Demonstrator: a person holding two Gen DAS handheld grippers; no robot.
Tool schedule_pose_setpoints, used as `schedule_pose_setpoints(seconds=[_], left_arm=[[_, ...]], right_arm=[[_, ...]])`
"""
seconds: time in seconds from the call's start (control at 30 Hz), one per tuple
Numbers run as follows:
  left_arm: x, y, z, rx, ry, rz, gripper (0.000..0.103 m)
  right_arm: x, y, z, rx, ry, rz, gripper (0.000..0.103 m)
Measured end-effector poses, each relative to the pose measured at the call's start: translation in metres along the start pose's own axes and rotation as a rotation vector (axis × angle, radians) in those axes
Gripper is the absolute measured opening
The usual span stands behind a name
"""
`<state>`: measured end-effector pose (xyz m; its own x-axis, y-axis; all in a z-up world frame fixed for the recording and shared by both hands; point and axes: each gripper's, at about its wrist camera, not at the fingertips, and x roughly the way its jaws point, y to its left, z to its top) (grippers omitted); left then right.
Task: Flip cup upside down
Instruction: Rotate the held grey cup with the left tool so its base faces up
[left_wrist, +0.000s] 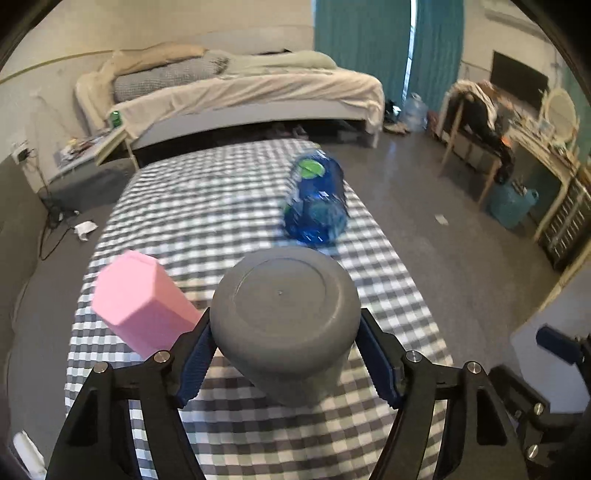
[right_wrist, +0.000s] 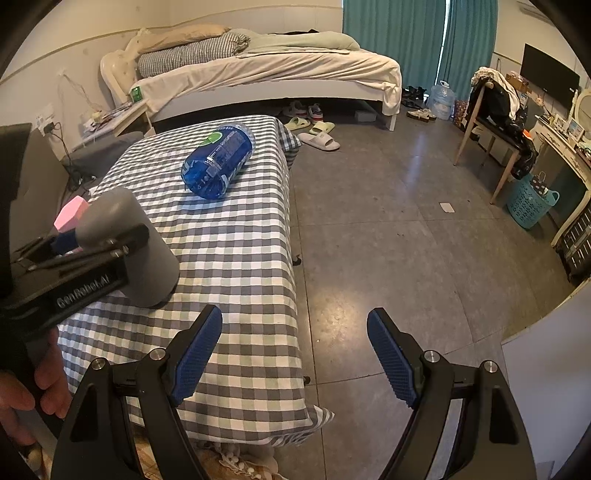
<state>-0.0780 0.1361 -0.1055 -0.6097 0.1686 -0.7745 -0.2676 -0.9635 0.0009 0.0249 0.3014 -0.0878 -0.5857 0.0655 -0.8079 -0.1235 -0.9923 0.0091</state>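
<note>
**Gripping the grey cup, base up, over the checked table**

Holding the grey cup (left_wrist: 284, 317) between both blue pads (left_wrist: 194, 363) of the left gripper (left_wrist: 286, 354), pinched on its sides. Tilted well over, flat base facing up and forward, mouth down toward the checked tablecloth (left_wrist: 207, 206). From the right wrist view, same cup (right_wrist: 127, 243) leaning over near the table's front-left part, rim low over the cloth; touching it or not, hard to say.

Just left of the cup, a pink hexagonal block (left_wrist: 144, 306), close beside the left finger, can't tell if it touches. Further back on the cloth, a blue plastic bottle (right_wrist: 218, 162) lying on its side, well apart from the cup, blurred in the left view.

Right gripper (right_wrist: 295, 354) spread wide, nothing between the pads, hanging past the table's right edge above the grey floor (right_wrist: 406, 240).

Beyond the table: bed (right_wrist: 277, 70), slippers (right_wrist: 317, 140), teal curtains (right_wrist: 399, 40), chair with clothes (right_wrist: 491, 107), teal basket (right_wrist: 532, 201).
</note>
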Motion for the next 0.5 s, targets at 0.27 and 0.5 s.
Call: schedule_pose_setpoints(seconds=[0.27,0.5], left_arm=[[0.001,0.009,-0.012,-0.055,0.093,-0.099,0.074],[0.009,0.004,-0.016,-0.045,0.159,-0.088,0.084]], right_arm=[[-0.007,-0.003,0.000,0.017,-0.013,0.007,0.081],[-0.009,-0.005,-0.004,0.022,-0.013,0.009,0.081]])
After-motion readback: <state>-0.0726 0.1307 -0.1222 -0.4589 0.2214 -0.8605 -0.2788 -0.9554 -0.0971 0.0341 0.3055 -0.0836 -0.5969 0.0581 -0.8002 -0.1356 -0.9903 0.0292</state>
